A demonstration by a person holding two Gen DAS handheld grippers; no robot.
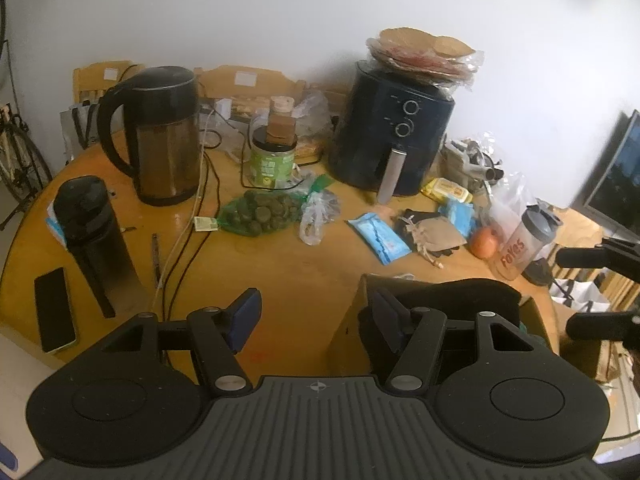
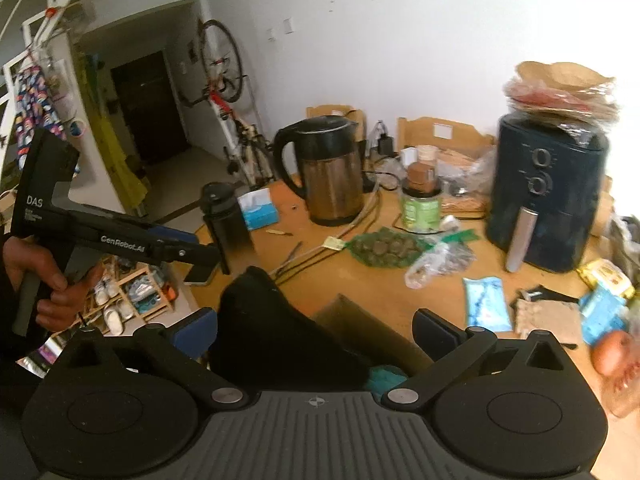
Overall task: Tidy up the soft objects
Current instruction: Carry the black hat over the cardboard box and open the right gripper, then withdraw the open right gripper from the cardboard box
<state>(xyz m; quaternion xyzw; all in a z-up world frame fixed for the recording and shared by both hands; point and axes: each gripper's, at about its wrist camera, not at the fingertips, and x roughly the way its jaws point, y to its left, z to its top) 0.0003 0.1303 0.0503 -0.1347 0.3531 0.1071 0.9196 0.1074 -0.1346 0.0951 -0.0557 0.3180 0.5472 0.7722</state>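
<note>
Black soft cloth (image 2: 276, 320) draped over the cardboard box (image 2: 360, 320) edge, released.
Right hand-held gripper (image 2: 320, 332) spread wide, pads off the cloth lying between them; left hand-held gripper (image 1: 316, 320) half spread, pinching nothing, above bare tabletop (image 1: 300, 272) with the box just to its right.

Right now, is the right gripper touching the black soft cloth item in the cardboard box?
Apart. In the right wrist view the right gripper stands wide open, and the black cloth item sits between its fingers with a visible gap on each side.
</note>
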